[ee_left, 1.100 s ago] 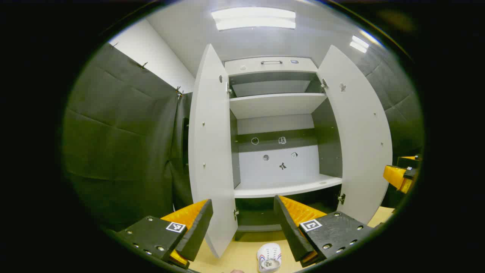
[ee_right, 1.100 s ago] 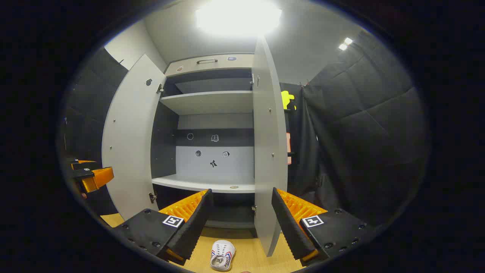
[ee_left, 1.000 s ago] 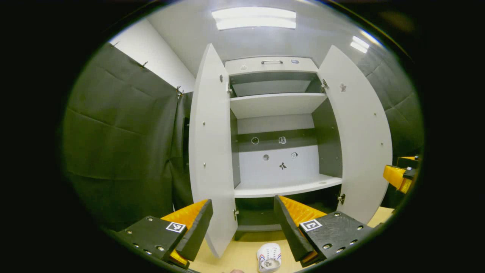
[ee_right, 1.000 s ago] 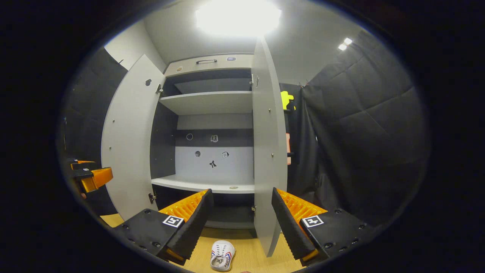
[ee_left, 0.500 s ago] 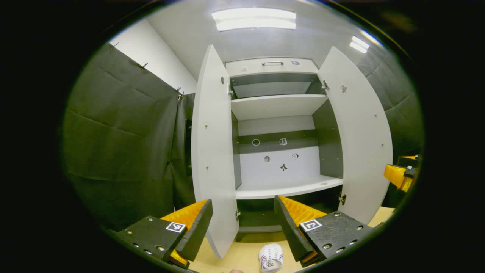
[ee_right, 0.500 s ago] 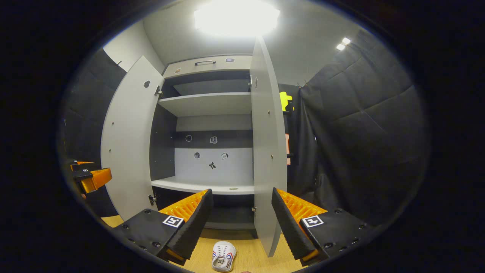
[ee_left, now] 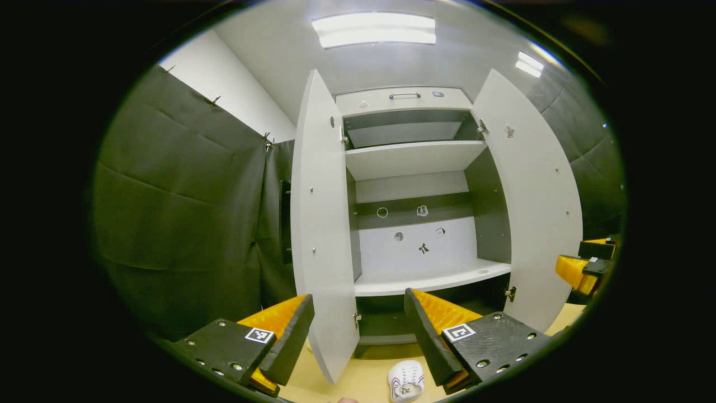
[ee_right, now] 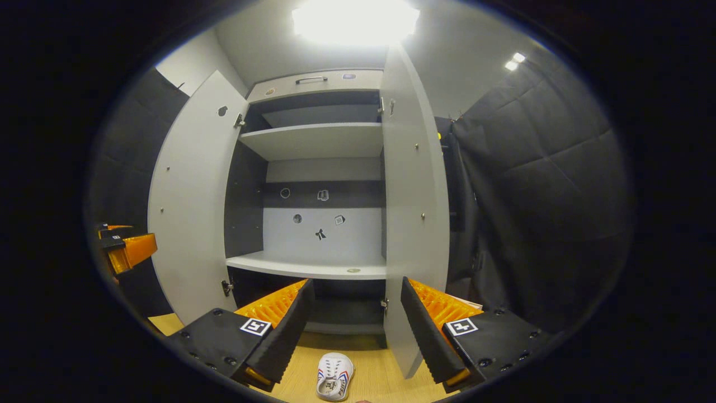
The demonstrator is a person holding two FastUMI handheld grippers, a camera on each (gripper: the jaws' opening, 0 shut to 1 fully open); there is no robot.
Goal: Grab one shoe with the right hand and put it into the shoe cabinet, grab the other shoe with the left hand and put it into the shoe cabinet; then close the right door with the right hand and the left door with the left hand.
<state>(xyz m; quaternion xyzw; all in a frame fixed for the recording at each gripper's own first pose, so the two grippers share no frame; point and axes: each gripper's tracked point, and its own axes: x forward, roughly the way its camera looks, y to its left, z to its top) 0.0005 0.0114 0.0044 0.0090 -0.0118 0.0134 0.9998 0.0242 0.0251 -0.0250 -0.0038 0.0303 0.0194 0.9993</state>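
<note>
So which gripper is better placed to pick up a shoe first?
Right, marginally. Both grippers are open and empty. In the right gripper view the shoe lies on the floor between the right gripper's fingers; in the left gripper view the shoe lies off-centre.

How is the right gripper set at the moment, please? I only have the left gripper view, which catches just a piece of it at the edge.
Observer: In the right gripper view, the right gripper is open, fingers wide apart, gripping nothing.
Operator: Thank you. What lies ahead of it?
Observer: A white shoe lies on the wooden floor, low between its fingers, in front of the open cabinet.
Operator: And what is beyond the right door?
Observer: A black cloth wall hangs just past it.
</note>
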